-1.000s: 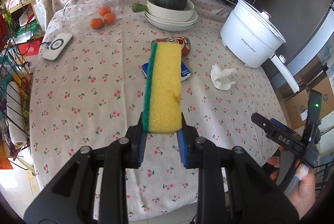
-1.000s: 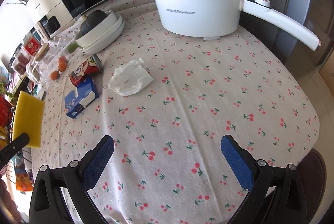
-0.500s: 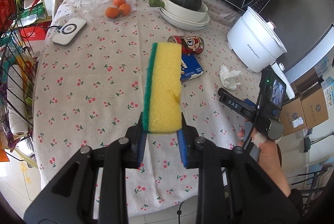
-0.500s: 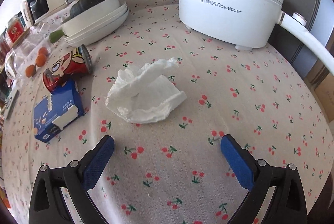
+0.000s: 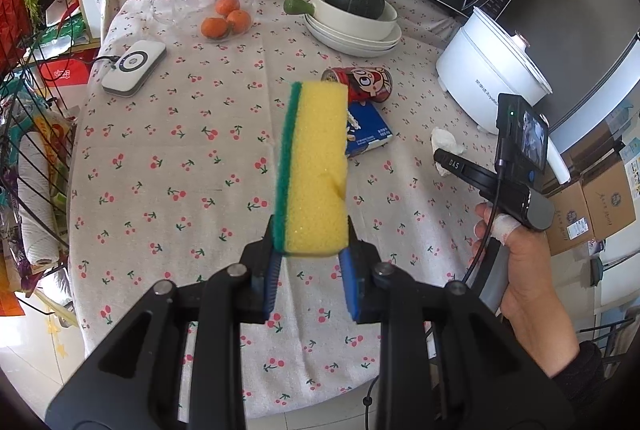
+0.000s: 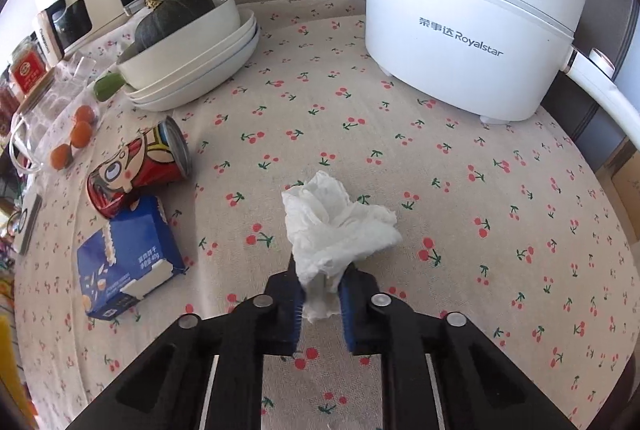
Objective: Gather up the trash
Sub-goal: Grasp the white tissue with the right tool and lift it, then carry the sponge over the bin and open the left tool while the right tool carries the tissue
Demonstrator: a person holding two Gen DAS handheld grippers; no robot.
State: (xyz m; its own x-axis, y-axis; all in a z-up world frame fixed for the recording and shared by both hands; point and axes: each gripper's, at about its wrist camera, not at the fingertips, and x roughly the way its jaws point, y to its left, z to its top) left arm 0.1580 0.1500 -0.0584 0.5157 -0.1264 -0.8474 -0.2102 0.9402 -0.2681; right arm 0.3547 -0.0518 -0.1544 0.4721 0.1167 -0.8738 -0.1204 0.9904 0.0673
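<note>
The right gripper (image 6: 322, 296), black-armed with ribbed blue pads, is clamped nearly shut on a crumpled white paper tissue (image 6: 336, 230); the soft, creased wad is pinched at its narrow near end and fans out wider beyond the pads, its long axis running away from the gripper toward the smooth white plastic electric pot (image 6: 472, 29), over the cherry-print cloth tablecloth (image 6: 500, 230). To its left lie a red cartoon-printed metal can (image 6: 140, 165) on its side and, just beside it, a torn-open blue cardboard box (image 6: 128, 258). The left gripper (image 5: 310, 262) is closed to a narrow gap on a porous yellow rectangular sponge with a rough green scouring layer (image 5: 314, 165), gripped at its near end, long axis pointing away from the gripper, green layer on the left. Farther back stand stacked glossy white ceramic dishes (image 6: 208, 69) holding a ridged dark green squash (image 6: 172, 17).
</note>
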